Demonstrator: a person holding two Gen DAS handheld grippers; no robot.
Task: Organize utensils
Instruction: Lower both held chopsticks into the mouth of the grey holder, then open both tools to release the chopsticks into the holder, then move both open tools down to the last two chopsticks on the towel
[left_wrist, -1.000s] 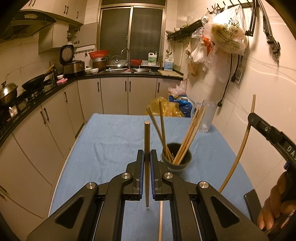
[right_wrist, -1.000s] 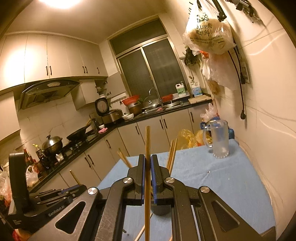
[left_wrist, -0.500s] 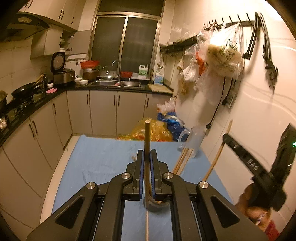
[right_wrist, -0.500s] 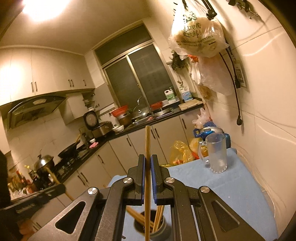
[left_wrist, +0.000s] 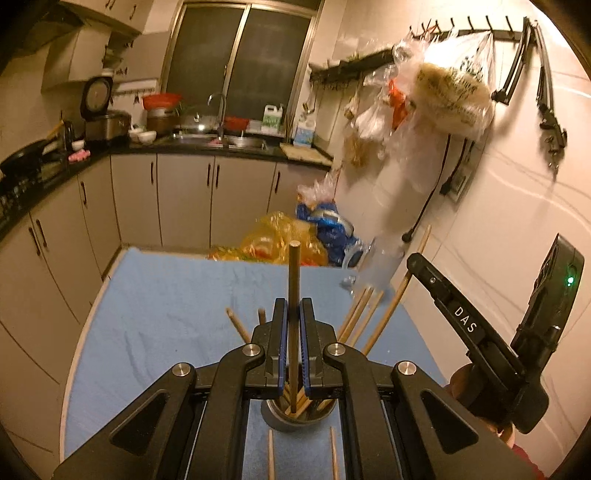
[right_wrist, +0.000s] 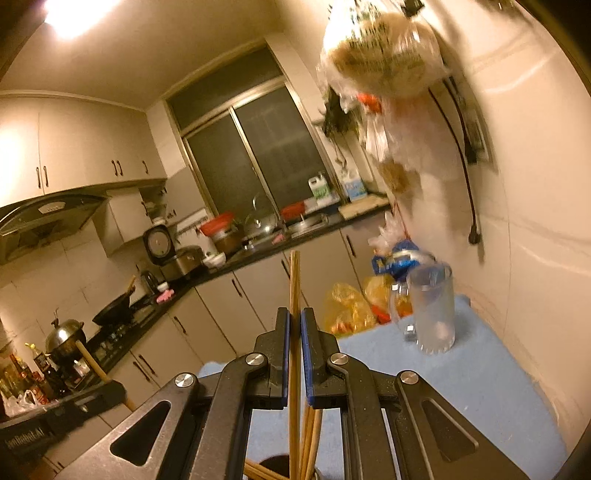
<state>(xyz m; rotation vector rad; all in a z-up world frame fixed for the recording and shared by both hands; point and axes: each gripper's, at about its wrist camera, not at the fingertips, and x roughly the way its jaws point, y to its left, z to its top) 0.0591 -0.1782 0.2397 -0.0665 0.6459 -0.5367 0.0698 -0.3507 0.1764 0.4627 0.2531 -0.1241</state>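
Note:
My left gripper (left_wrist: 292, 314) is shut on a dark wooden chopstick (left_wrist: 294, 280) held upright; its lower tip hangs just inside the dark round holder (left_wrist: 275, 415), which has several chopsticks in it. My right gripper (right_wrist: 294, 325) is shut on a light wooden chopstick (right_wrist: 294, 284), also upright, with its lower end at the holder's mouth (right_wrist: 275, 466). The right gripper also shows at the right of the left wrist view (left_wrist: 413, 264) with its chopstick slanting toward the holder. Two loose chopsticks (left_wrist: 270, 456) lie on the blue cloth in front of the holder.
The table has a blue cloth (left_wrist: 155, 314). A clear glass mug (right_wrist: 432, 310) stands at the table's far right near the wall. Plastic bags (left_wrist: 280, 236) sit beyond the far edge. Bags hang on the right wall (left_wrist: 450, 85). Kitchen counters run along the left and back.
Both grippers have moved over the holder, each still shut on its chopstick. The chopsticks' lower ends now reach the holder's mouth. The right wrist view has tilted and blurred.

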